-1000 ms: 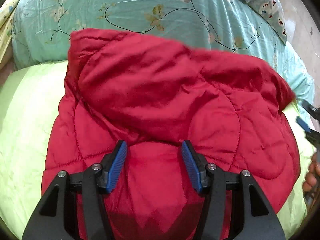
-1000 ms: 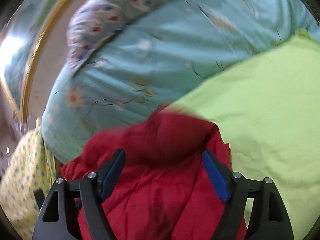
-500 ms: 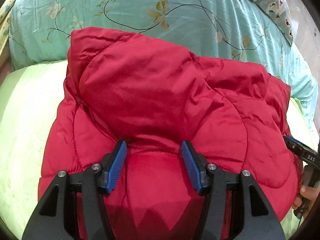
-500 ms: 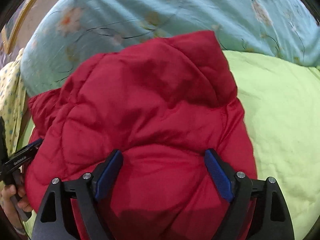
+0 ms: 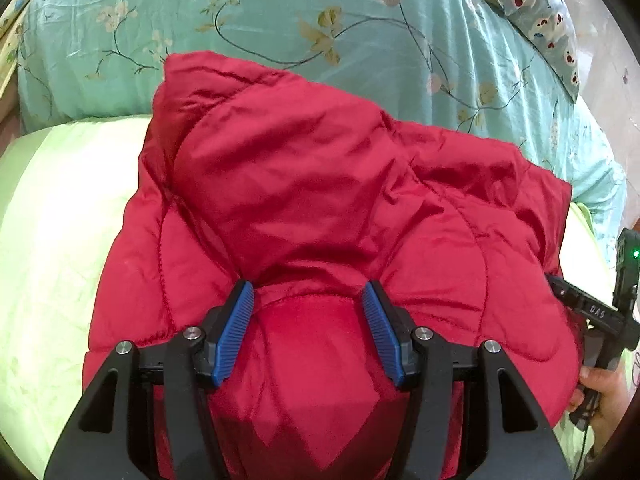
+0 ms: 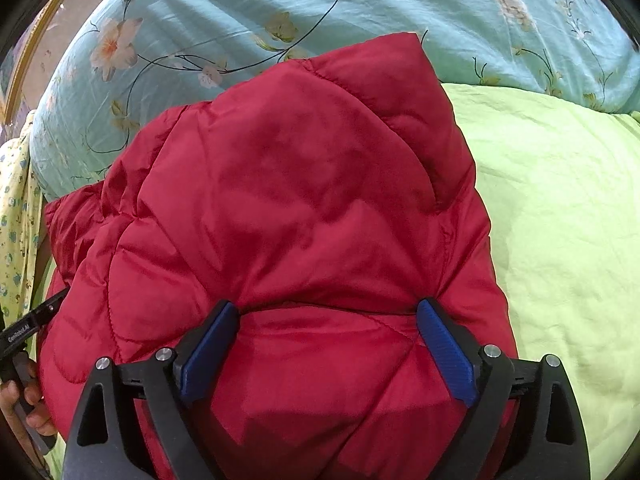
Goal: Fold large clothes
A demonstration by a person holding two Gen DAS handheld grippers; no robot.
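One red jacket [image 5: 320,208] lay folded on the green sheet [image 5: 56,240]; hood had settled flat. Left gripper [image 5: 308,320] clenched its fold; right gripper [image 6: 328,344], jaws just widened, released it.

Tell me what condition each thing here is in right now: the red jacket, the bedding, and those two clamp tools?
Red puffer jacket: folded into a puffy bundle, lying on the green sheet.
Green sheet: spread flat, lightly creased.
Floral quilt: heaped behind the jacket.
Left gripper: jaws partly open, jacket fabric bulging between the pads; grip unclear.
Right gripper: jaws wide and just been opening, jacket fabric between them.
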